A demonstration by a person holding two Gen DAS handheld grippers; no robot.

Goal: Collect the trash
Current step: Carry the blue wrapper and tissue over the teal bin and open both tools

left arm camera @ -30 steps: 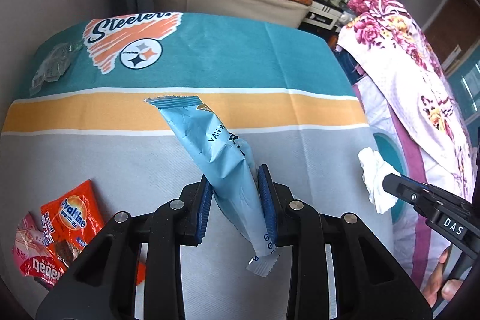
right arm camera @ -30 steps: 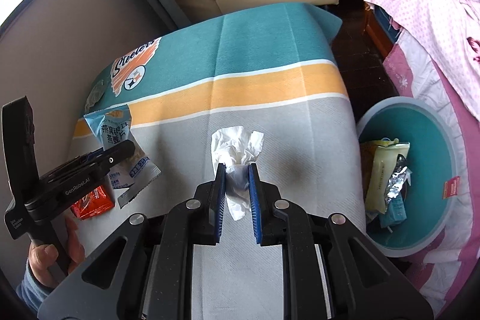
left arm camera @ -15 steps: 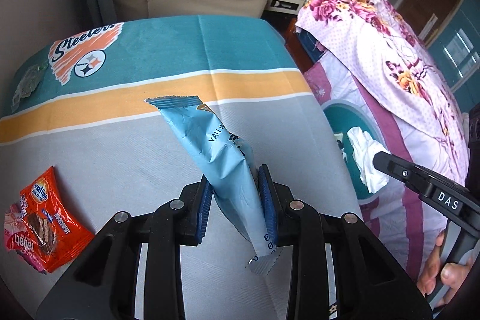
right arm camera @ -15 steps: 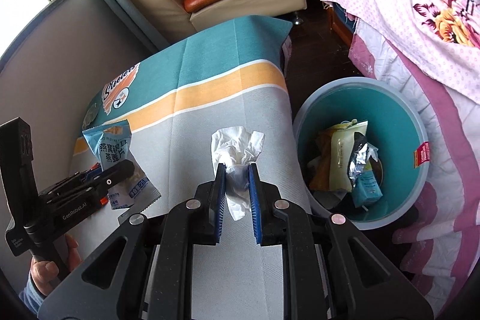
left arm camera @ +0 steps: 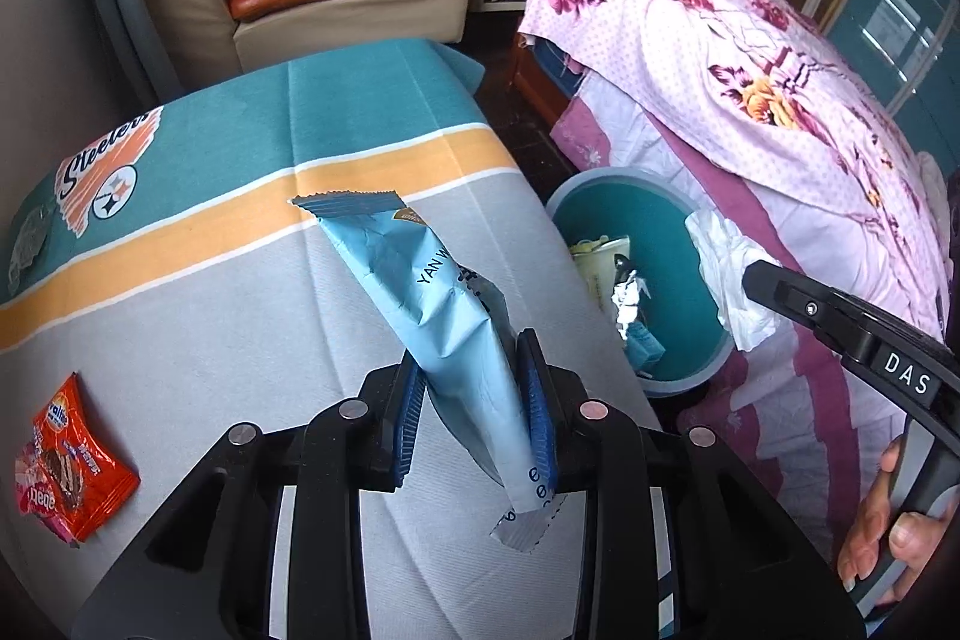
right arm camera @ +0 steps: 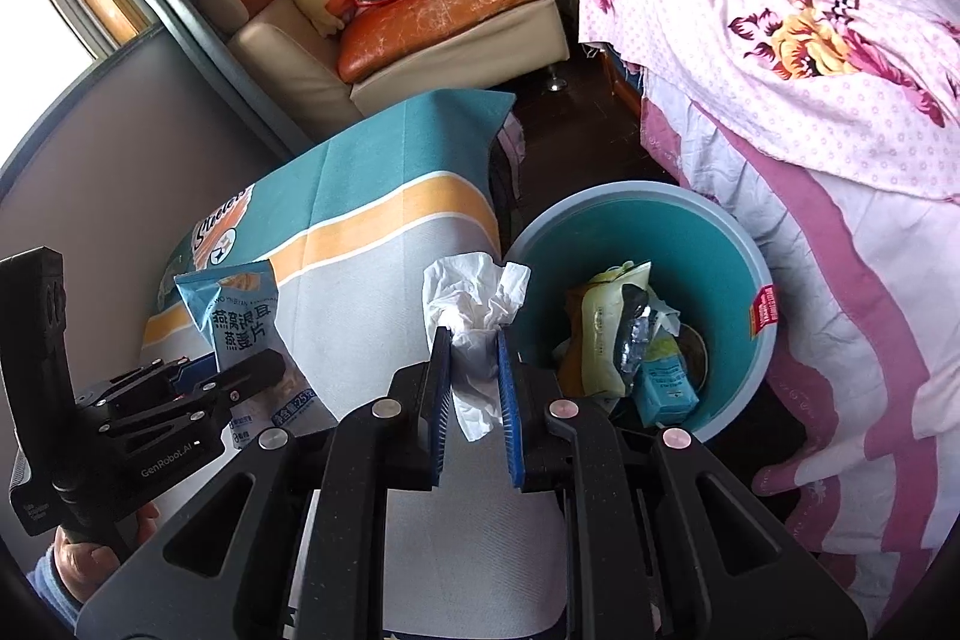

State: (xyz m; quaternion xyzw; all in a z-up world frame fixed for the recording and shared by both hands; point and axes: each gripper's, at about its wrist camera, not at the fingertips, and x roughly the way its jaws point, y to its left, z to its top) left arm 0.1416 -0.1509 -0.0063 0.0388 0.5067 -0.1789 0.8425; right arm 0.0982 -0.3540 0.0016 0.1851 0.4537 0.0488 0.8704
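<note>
My left gripper (left arm camera: 474, 412) is shut on a light blue snack wrapper (left arm camera: 432, 292), held above the table's grey cloth (left arm camera: 210, 340). From the right wrist view that wrapper (right arm camera: 240, 316) shows at the left, in the left gripper (right arm camera: 198, 388). A crumpled white tissue (right arm camera: 474, 310) is pinched in my right gripper (right arm camera: 474, 400), which is shut on it at the table's right edge, just left of the teal trash bin (right arm camera: 720, 244). The left wrist view shows the bin (left arm camera: 672, 232) on the floor beside the table, with the tissue (left arm camera: 732, 268) over its right rim. Several wrappers lie in the bin.
An orange snack packet (left arm camera: 84, 454) and a pink one (left arm camera: 36, 484) lie on the cloth at the left. A clear wrapper (left arm camera: 27, 244) sits near the Steelers logo. A bed with a floral cover (left arm camera: 750, 70) stands right of the bin. A sofa (right arm camera: 432, 22) stands behind the table.
Both grippers have swung to the right with their loads, off the table's middle toward its right edge. The bin has come into the left wrist view and nearer in the right wrist view.
</note>
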